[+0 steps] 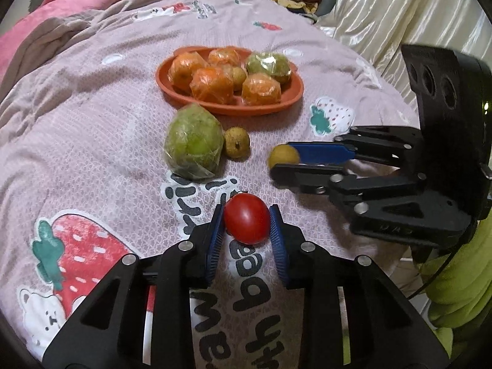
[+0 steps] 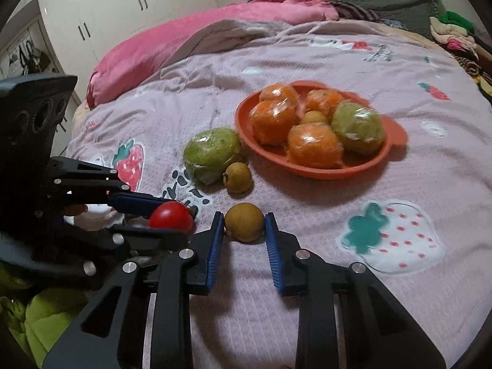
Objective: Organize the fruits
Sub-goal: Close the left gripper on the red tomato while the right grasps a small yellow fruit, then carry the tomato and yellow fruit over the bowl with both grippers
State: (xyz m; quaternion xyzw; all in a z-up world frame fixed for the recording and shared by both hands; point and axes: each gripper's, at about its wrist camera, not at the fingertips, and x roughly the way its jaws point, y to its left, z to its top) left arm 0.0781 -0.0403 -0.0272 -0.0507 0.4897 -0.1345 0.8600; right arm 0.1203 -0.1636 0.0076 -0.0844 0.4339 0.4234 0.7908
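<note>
Both jaws pinch: the left gripper (image 1: 247, 224) on a glossy red round tomato (image 1: 246, 218), the right gripper (image 2: 244, 230) on a small tan round fruit (image 2: 244, 221), and either could squirt free or bruise on the way to the orange oval plastic tray (image 2: 246, 129) beyond.

Wrapped guava (image 1: 193, 141) blocks tray (image 1: 172, 90).

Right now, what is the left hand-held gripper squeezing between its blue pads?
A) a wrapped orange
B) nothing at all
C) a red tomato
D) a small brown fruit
C: in the left wrist view, the left hand-held gripper has both blue pads pressed against the sides of the red tomato on the bedspread; the small brown fruit sits in the right hand-held gripper instead.
</note>
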